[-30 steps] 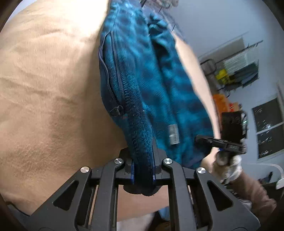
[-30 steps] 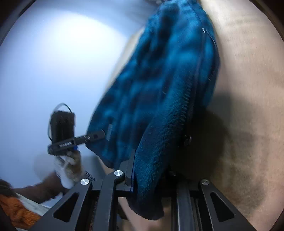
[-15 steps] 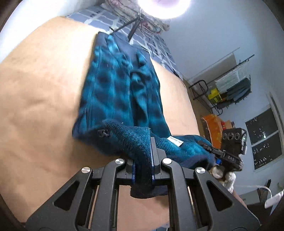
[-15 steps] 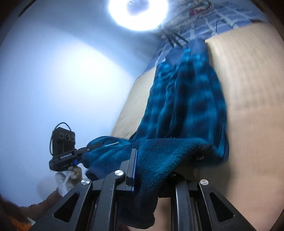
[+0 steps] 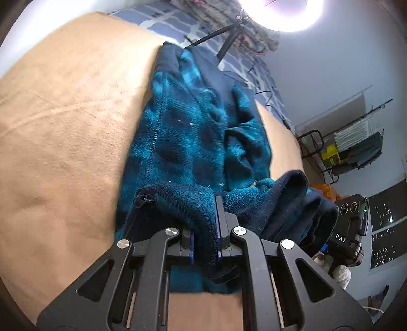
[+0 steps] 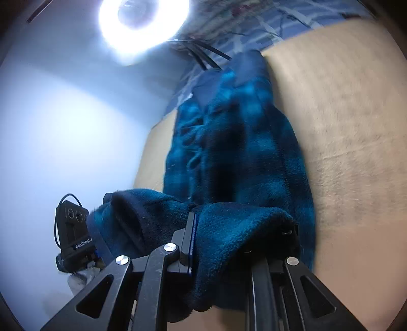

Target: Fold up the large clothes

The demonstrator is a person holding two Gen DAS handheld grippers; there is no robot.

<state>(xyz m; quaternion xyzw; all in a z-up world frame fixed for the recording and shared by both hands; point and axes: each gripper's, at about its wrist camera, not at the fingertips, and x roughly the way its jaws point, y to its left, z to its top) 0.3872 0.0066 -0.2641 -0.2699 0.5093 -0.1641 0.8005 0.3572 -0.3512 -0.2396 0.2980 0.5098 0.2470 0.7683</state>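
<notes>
Left wrist view: the left gripper [image 5: 205, 236], built of black angular struts with round silver bolts, has its jaws nearly closed on a thick fold of a blue fleece garment [image 5: 193, 142]. The fleece is plush and fuzzy, checked in teal and dark navy. A zipper with a small dark metal pull [image 5: 141, 200] runs along its left edge. The garment stretches away from the jaws in a long, rumpled strip across a tan blanket [image 5: 63, 122] with a soft, suede-like nap and faint creases. At far right, the right gripper [image 5: 348, 229] is a boxy black block marked with white letters, with a pale gloved hand [image 5: 335, 270] below it. Above, a bright ring light [image 5: 279, 12] glares over a blue-and-white grid-patterned cover [image 5: 162, 17].

Right wrist view: the right gripper [image 6: 216, 244] has its jaws nearly closed on the garment's bunched fleece hem [image 6: 229, 224], which drapes thickly over the fingers. The fabric runs upward, slightly blurred, along the tan blanket. At lower left sits the left gripper [image 6: 73, 239], half hidden by fleece, against a plain pale wall [image 6: 63, 127].
</notes>
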